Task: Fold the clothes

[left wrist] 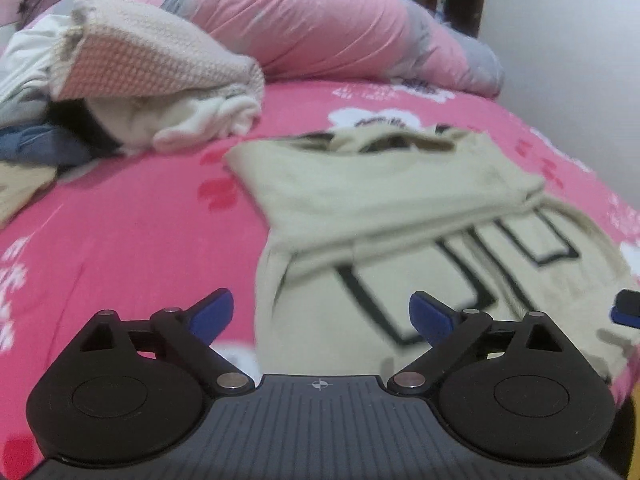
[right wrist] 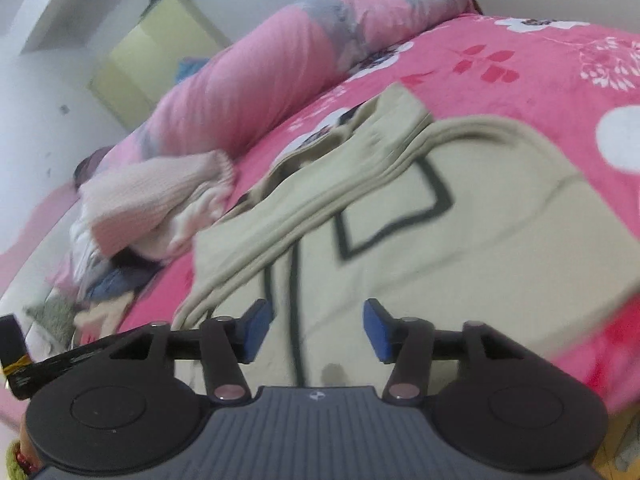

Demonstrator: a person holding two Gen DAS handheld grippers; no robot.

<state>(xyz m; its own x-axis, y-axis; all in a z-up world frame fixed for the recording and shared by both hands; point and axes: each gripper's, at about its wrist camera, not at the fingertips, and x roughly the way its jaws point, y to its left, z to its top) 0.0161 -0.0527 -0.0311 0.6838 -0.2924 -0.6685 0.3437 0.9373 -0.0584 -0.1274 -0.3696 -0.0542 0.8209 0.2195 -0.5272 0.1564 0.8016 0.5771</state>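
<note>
A cream garment with large black outlined letters point(left wrist: 400, 216) lies partly folded on the pink floral bed point(left wrist: 132, 216). Its upper part is doubled over the lettered front. My left gripper point(left wrist: 321, 314) hovers over the garment's near left edge, jaws wide open, nothing between the blue pads. In the right wrist view the same cream garment point(right wrist: 460, 232) fills the middle. My right gripper point(right wrist: 317, 330) hangs above it, open and holding nothing. A blue pad of the right gripper point(left wrist: 624, 307) shows at the right edge of the left wrist view.
A heap of unfolded clothes point(left wrist: 132, 92), with a pink knit sweater point(right wrist: 152, 200) on top, sits at the bed's far left. A rolled pink and grey quilt point(left wrist: 320, 28) lies along the back, by a white wall point(left wrist: 568, 40). A yellow-green cabinet point(right wrist: 156, 52) stands behind.
</note>
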